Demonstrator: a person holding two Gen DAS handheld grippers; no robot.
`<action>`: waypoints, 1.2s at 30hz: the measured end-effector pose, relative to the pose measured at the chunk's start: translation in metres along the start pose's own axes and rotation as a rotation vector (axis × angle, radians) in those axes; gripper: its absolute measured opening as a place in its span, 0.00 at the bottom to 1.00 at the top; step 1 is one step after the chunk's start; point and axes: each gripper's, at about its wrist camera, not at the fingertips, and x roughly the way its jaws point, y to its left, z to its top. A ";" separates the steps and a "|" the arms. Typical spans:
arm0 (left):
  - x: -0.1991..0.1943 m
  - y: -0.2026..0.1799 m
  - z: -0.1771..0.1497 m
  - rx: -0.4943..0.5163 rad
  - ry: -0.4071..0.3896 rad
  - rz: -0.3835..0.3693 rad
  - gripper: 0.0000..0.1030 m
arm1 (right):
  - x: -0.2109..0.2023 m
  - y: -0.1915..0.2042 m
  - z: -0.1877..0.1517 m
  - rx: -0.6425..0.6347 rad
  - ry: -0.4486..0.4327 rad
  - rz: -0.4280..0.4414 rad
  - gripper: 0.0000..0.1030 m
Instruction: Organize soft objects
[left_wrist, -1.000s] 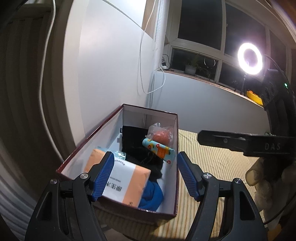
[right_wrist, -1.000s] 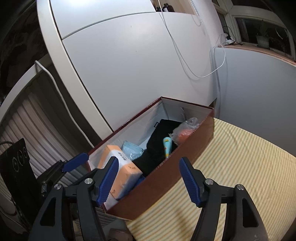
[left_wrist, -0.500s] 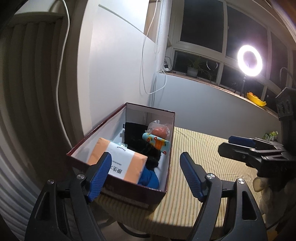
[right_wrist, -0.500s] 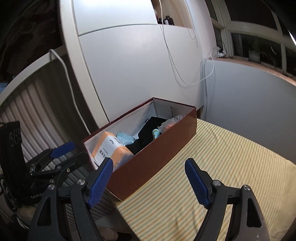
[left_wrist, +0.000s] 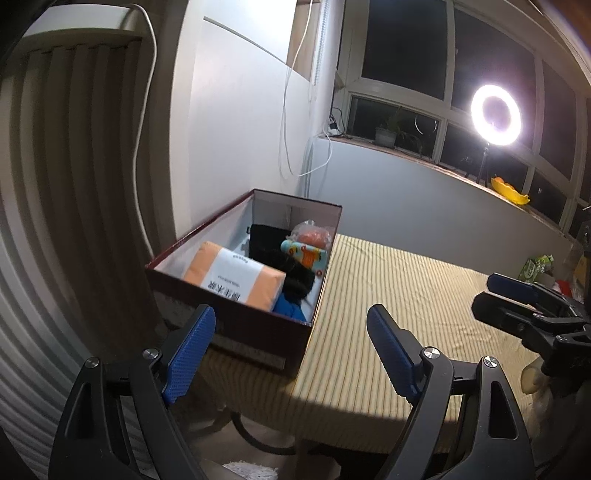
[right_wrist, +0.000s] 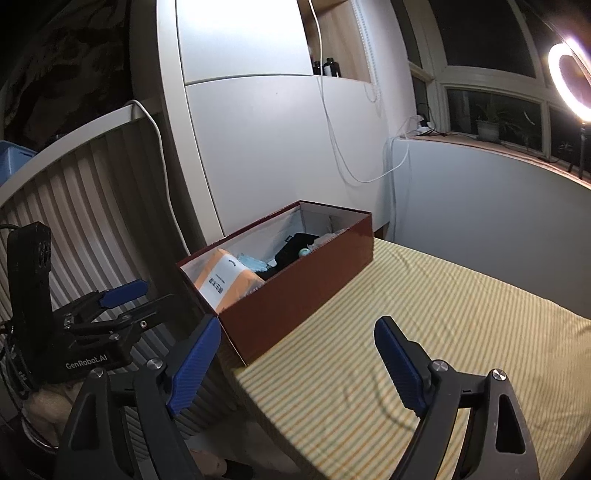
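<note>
Box (left_wrist: 258, 332) ahead-left of both grippers, long axis running away; left gripper (left_wrist: 288, 354) nearer; right gripper (right_wrist: 295, 363) too: jaws opening, empty.

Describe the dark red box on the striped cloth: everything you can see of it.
The box is long, rectangular and lidless, looks like cardboard, dark red outside and white inside. It sits flat on the striped cloth, at the corner nearest the white wall panel. Inside lie an orange-and-white pack, black fabric, something blue, a patterned tube and a clear bag with orange contents. Neither gripper touches it.
</note>
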 end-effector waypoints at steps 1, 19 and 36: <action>-0.001 0.000 -0.002 0.000 0.003 0.002 0.82 | -0.002 -0.001 -0.003 0.005 -0.002 -0.001 0.80; -0.009 -0.005 -0.010 -0.007 0.021 0.000 0.82 | -0.018 -0.008 -0.022 0.038 -0.003 -0.026 0.81; -0.010 -0.008 -0.010 -0.010 0.016 0.003 0.82 | -0.018 -0.011 -0.024 0.049 -0.001 -0.031 0.81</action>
